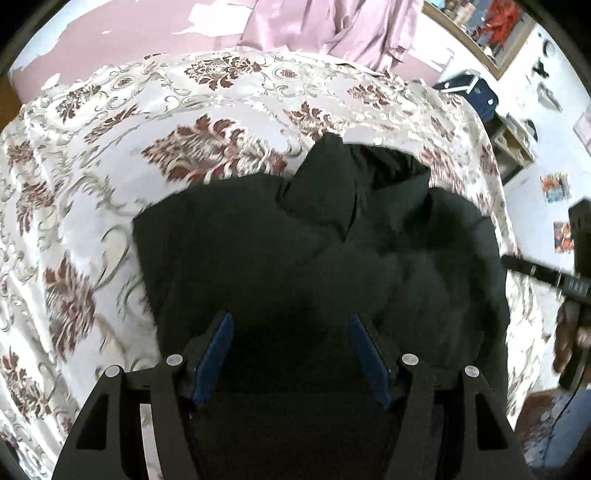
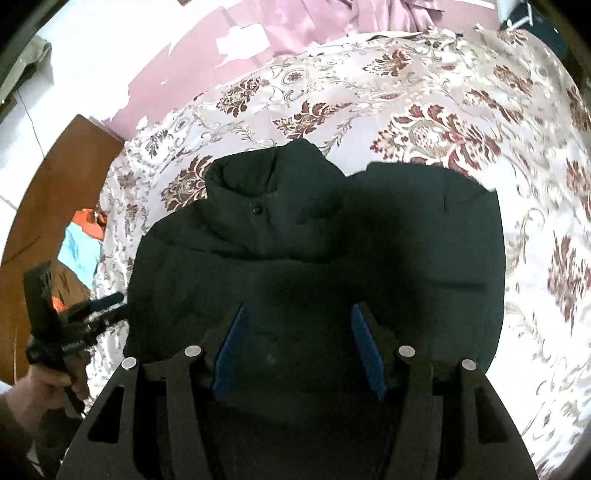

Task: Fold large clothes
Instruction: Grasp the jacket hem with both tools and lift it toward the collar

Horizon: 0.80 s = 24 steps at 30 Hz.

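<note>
A black padded jacket [image 1: 258,251] [image 2: 406,240] lies folded into a compact block on the floral bedspread [image 1: 110,155] [image 2: 461,122], its stand-up collar [image 2: 258,184] pointing away from me. My left gripper [image 1: 290,319] hovers over the jacket's near part, blue pads apart and nothing between them. My right gripper [image 2: 298,310] hangs the same way above the jacket, open and empty. Each gripper also shows in the other's view: the left gripper [image 2: 99,301] beside the jacket's left edge, the right gripper [image 1: 517,264] by its right edge, both held by a hand [image 2: 33,391].
Pink fabric [image 1: 332,26] is heaped past the far end of the bed. A brown wooden board [image 2: 48,192] and orange and blue clothes [image 2: 81,240] lie off the bed's left side. A dark blue case [image 1: 472,92] and a shelf [image 1: 513,144] stand at the right.
</note>
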Available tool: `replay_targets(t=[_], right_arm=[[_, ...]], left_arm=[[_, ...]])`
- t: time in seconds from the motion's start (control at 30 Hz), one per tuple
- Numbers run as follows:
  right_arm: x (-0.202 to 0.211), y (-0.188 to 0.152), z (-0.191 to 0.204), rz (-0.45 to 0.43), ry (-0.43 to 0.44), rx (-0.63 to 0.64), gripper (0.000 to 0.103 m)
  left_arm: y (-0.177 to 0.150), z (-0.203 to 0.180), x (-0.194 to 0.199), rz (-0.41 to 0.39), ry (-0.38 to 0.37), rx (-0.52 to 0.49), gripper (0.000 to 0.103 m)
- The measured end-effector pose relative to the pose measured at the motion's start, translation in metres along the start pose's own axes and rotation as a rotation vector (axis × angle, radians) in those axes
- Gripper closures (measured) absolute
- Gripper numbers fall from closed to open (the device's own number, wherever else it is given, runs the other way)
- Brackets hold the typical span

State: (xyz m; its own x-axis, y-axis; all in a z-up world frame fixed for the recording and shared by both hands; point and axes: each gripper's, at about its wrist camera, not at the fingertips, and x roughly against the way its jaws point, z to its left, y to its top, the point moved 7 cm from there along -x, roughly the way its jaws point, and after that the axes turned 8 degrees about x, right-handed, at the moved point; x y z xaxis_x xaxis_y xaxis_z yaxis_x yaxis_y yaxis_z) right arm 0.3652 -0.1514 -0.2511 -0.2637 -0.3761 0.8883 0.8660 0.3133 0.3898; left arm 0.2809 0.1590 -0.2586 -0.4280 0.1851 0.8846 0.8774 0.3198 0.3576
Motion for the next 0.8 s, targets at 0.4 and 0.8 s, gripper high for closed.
replay_targets(t=[0.4,0.8], right_arm=[[-0.050,0.100,-0.020,0.098,-0.005,0.058,0.050],[-0.118,0.147,-0.021,0.208,-0.023,0.143,0.050]], left_arm=[[0.102,-0.042,-0.073,0.058,0.073,0.049,0.039],[0.147,-0.059,-0.124,0.083,0.093,-0.058,0.039]])
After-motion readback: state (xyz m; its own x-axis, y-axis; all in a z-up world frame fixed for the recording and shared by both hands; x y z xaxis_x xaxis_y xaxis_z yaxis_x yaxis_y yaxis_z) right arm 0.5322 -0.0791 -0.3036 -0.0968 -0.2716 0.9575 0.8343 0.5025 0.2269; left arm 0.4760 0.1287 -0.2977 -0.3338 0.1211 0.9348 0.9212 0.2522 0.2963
